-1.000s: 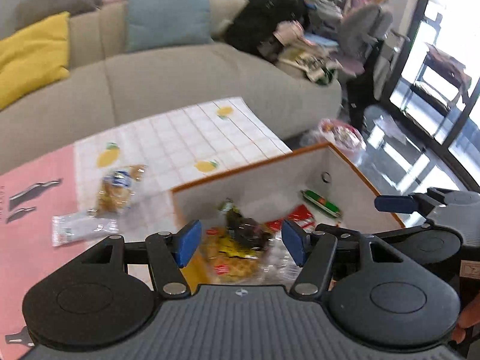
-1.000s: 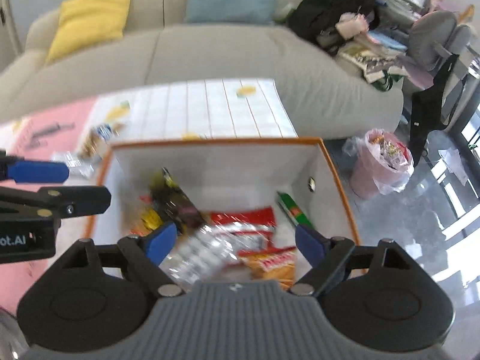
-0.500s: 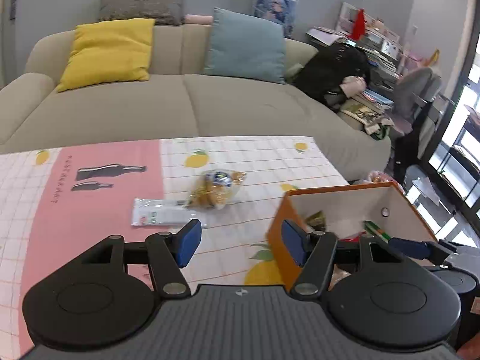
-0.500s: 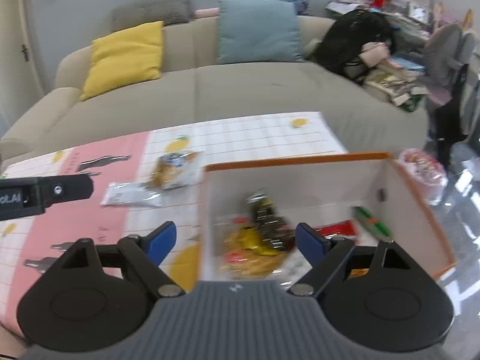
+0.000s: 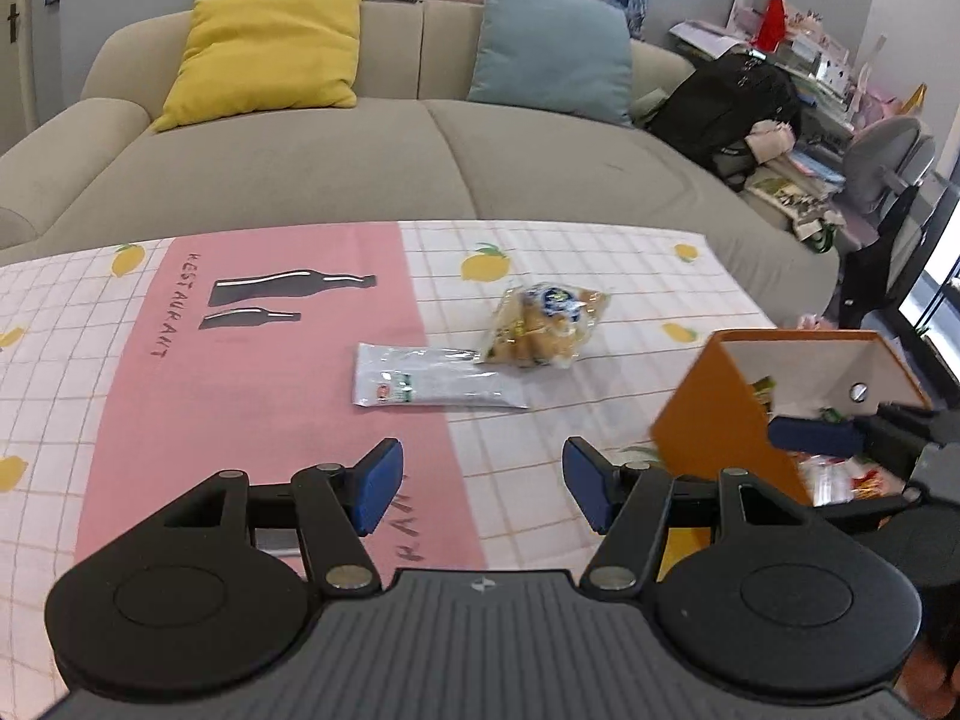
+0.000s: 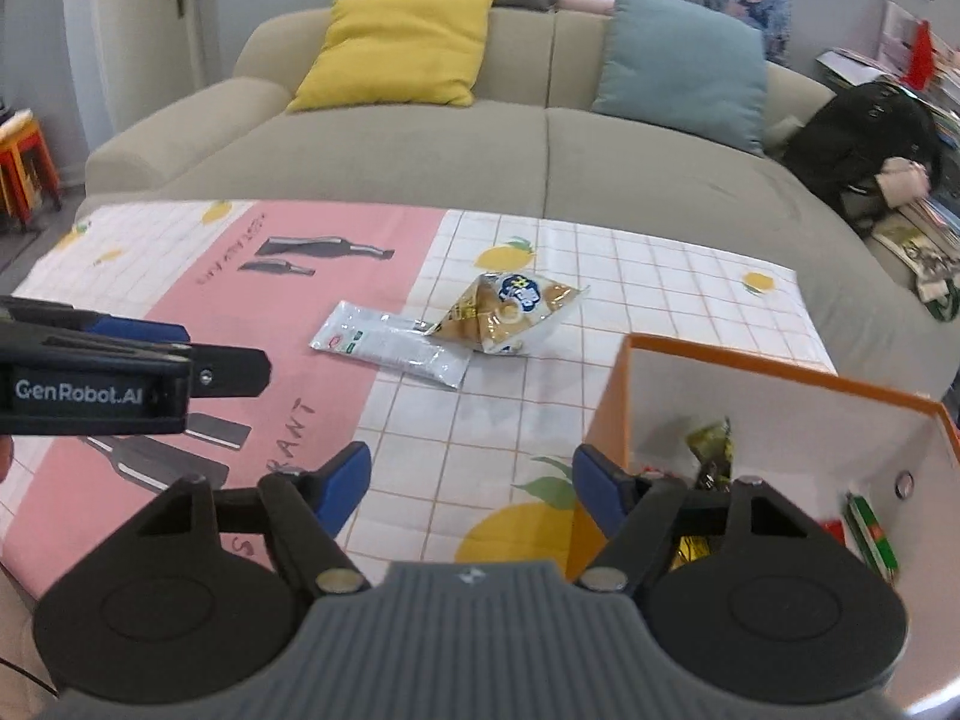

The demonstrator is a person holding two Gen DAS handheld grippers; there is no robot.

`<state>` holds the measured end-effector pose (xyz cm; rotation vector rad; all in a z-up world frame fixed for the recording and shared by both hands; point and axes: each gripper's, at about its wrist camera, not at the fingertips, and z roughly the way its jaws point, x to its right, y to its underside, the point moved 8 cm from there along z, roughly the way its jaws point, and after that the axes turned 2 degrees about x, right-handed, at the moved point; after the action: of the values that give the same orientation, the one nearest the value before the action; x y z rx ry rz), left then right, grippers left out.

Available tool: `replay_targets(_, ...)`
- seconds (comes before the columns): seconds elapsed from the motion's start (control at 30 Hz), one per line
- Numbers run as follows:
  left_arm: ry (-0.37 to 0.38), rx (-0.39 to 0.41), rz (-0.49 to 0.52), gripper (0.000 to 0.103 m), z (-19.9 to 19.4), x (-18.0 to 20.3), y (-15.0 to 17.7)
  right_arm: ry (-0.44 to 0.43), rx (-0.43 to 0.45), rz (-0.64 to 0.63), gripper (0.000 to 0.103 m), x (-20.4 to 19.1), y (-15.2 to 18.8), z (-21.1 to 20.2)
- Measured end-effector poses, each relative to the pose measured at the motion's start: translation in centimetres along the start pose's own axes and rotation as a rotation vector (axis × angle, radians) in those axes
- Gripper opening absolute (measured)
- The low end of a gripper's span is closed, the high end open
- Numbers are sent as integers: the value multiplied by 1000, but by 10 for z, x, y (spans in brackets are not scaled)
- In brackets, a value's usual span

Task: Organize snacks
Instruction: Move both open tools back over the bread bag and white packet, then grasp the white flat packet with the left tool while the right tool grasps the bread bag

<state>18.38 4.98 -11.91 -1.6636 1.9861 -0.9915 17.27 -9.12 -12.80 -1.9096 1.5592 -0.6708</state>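
Now, loose snacks: you have two on the tablecloth (image 5: 252, 372), the bread bag (image 5: 543, 330) and the flat white sachet (image 5: 429, 375), touching at one corner.
Boxed snacks: several wrappers lie in the orange box (image 6: 780, 414); you cannot count them exactly, but a dark gold wrapper (image 6: 711, 450) and a green stick (image 6: 873, 534) show.
Bread bag look: clear plastic, golden buns inside, a blue and white round label near its top.
Sachet look: white and glossy, with small red and green print at one end.
Sachet axis: its long side runs left to right across the pink and white seam of the cloth.
Box place: at the table's right edge, open top, white inside.
Your left gripper (image 5: 477, 489): jaws apart, empty, above the cloth in front of the sachet.
Your right gripper (image 6: 471, 489): jaws apart, empty, at the box's left wall.
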Motion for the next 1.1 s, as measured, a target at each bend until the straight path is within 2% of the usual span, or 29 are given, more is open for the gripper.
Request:
replay_targets(0.47,48,-29,25,72,46,-32,-25,-14,-128,-72,70,2,-31,72)
replay_targets(0.7,71,-79,15,72,79,-43,-30,-11,-176,-86,70,11,-50,109)
replay_targets(0.83,82,-106,47,72,97,-46,-30,-9,-190,-105,76,15,-64,128)
replay_targets(0.87,86,-115,57,72,101,-46,-30,-6,-192,-104,80,17,-67,133)
replay_targets(0.93,93,-133,80,72,111,-46,-30,-7,-203,-93,83,21,-73,145)
replay_targets(1.1,79,-158,102,72,132,-48,-29,27,-277,-14,80,36,-77,175)
